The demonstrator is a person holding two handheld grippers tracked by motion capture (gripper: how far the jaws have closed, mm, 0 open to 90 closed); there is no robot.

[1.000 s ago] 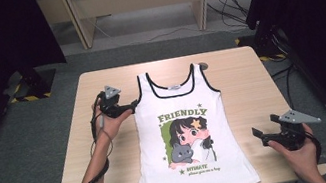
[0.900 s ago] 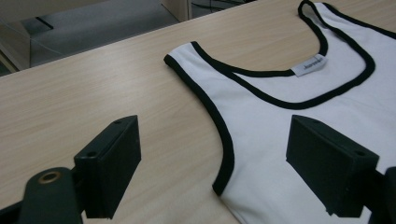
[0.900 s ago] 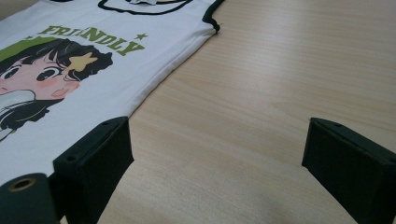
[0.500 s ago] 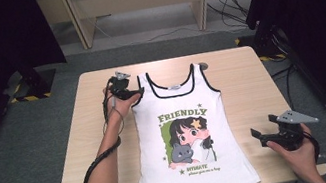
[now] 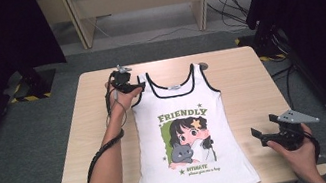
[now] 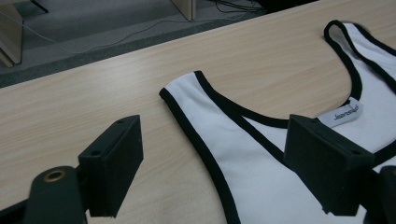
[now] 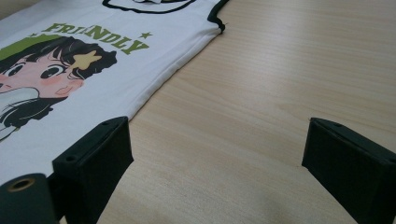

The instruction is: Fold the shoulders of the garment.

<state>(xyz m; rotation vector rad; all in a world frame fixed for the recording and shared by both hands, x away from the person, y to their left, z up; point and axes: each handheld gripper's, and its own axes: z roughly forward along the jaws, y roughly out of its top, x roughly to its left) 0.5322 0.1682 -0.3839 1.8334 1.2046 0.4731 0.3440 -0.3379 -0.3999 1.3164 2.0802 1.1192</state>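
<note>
Two grippers are working this table, and you're holding both with their jaws standing wide apart, nothing between the pads. Your left gripper is sitting up at the far left of the tank top, just beside its left shoulder strap, and in the left gripper view that black-trimmed strap end is lying flat on the wood between and ahead of your two open jaws, not yet touched by either one. You're also seeing the neck label there, peeking out just above the jaw on the right of that view. The tank top is lying spread out flat down the middle of the wooden table, straps toward the far edge, hem reaching the near edge, with the green FRIENDLY lettering and the cartoon girl with a grey cat facing up. Your right gripper is resting low at the near right of the table, well apart from the left one and just off the shirt's right side. In the right gripper view you're looking along bare wood between the open jaws, with the shirt's side edge running past the jaw on the left of that view, the printed face showing beyond it
</note>
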